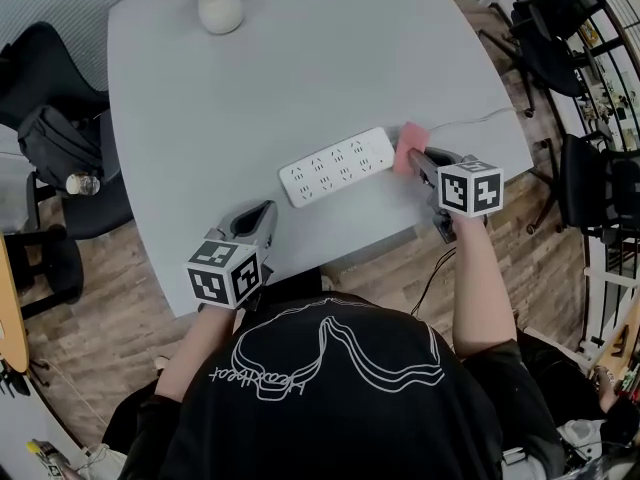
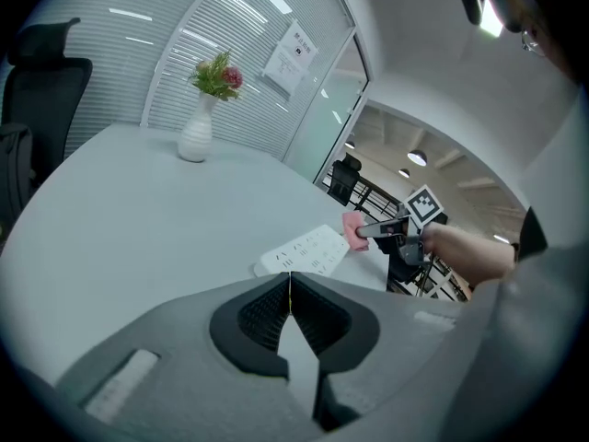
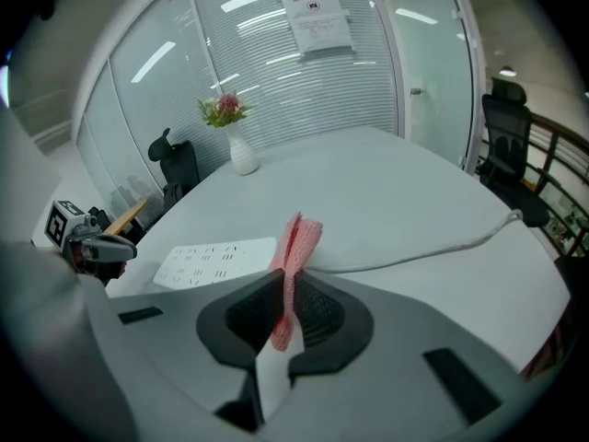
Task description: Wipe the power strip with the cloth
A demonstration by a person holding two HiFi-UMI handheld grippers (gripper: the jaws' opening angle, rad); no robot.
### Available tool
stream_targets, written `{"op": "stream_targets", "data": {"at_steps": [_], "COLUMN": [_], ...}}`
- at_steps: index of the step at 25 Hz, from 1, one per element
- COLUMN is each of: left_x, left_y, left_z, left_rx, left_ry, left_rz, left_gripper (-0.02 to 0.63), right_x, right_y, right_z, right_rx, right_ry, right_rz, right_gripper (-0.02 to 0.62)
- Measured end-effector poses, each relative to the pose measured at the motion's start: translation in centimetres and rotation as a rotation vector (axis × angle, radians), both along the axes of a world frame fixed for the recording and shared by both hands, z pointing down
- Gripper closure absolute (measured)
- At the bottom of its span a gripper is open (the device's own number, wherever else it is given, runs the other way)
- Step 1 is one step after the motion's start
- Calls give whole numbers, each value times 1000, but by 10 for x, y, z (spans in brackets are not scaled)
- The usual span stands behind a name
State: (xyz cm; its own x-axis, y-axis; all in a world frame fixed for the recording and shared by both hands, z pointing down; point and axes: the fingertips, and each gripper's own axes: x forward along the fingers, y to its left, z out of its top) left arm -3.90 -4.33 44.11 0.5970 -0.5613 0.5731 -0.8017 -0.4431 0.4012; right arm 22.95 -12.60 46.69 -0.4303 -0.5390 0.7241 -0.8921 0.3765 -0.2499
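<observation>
Two tools work over a pale grey table with a smooth, matte top and a curved edge. The power strip lies flat near the front edge, set at a slant. It is a long white plastic bar with rounded corners and two rows of small dark socket slots along its top. A thin white cable runs from its right end across the table to the right-hand edge.

The right tool is clamped on the cloth, a small pink piece with a coarse, waffle-like weave. The cloth is folded and stands up in a narrow strip between the ribbed black pads. It sits at the power strip's right end, where the cable leaves; whether it touches the plastic cannot be told.

The left tool has its jaws pressed together with nothing between them. It is near the table's front edge, just short of the strip's left end and apart from it. Each tool carries a cube of black-and-white square markers.

At the far end of the table stands a rounded white vase, glossy, holding green sprigs and a pink bloom.
</observation>
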Motion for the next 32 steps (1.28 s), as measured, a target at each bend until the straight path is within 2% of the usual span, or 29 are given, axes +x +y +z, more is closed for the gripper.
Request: {"op": "stream_targets", "data": {"at_steps": [5,8,13,19,24,28,32], "left_x": [6,14,27,39,39,45,49], "left_y": [12,24,50,91,128,153,174], "left_z": [-16,-33,-73,-117,-162,-195,-208], "left_rx": [20,44,114,200,291,374,402], "left_ry": [23,49,76,88,111,114,129], "left_rz": [-2,0,11,26,20,60,65], "left_gripper": [591,591,591,591,591,592,591], "right_x": [-2,-11,-39,-72,-88,-98,-96], "right_y": [6,20,56,120,176,211,239], "right_z": [-34,-61,-108,-168,-214,-235,-237], "right_rx": [126,209,308,425,512,570,583], "right_ry": [-75,-133,-215,-251,-302,-324,-321], "right_rz": [39,24,-59,-183,-247,-292,-305], "right_gripper": [558,558,560,560,560,560,560]}}
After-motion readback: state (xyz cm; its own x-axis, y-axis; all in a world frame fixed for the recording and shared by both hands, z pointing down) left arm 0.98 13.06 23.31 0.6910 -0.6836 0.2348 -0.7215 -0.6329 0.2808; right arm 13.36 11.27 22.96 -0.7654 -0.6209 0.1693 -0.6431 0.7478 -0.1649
